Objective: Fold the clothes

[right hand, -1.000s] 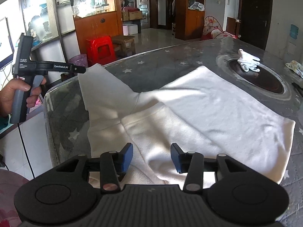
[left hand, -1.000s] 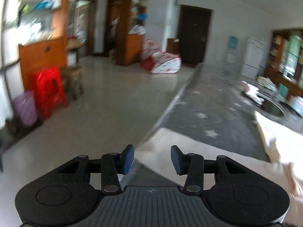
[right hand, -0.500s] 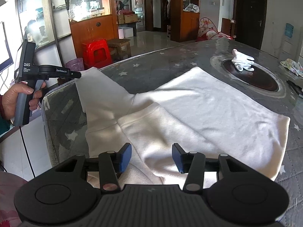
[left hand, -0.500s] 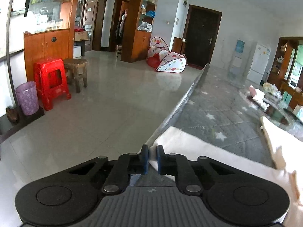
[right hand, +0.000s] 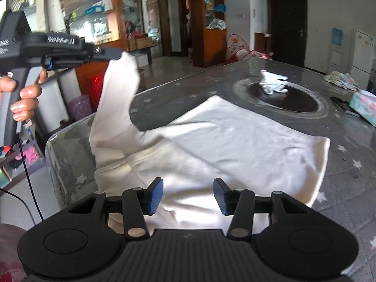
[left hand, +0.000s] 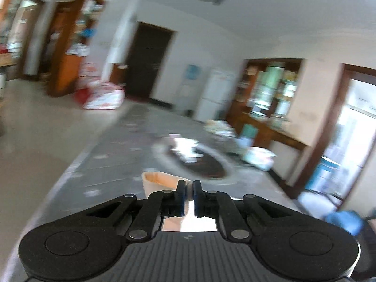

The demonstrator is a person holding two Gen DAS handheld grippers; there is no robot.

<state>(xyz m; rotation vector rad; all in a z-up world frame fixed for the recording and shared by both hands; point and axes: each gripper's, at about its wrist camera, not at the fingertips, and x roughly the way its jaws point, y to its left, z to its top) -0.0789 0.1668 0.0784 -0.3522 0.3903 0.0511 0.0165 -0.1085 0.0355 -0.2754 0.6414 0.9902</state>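
The desk [right hand: 347, 141] was a wide grey slab patterned with pale stars, and a dark round inset [right hand: 282, 98] sat toward its far end with a white glove [right hand: 272, 82] lying on it. Across the near half lay the white garment [right hand: 235, 145], spread mostly flat, one hem reaching the right-hand side of the desk. The left tongs [right hand: 117, 55] were up in the air at the left edge of the right wrist view, clenched on the tip of the garment's sleeve [right hand: 117, 98], which rose off the desk in a long steep strip. A hand [right hand: 23, 94] gripped the tool's handle, and a cable hung below it. From the left wrist view, badly blurred, the left tongs [left hand: 189, 193] showed their blue pads nearly touching with pale cloth pinched between them and a curl of fabric just ahead. The right tongs [right hand: 188, 196] were released, blue pads well apart, low over the near part of the garment and gripping nothing. On the far right of the desk lay a tissue packet [right hand: 363, 103] and a crumpled patterned cloth [right hand: 340, 80]. Beyond stood wooden shelving [right hand: 206, 18], a dark door [right hand: 286, 25], a white fridge [right hand: 364, 54] and a purple bin [right hand: 81, 107] on the tiled floor.
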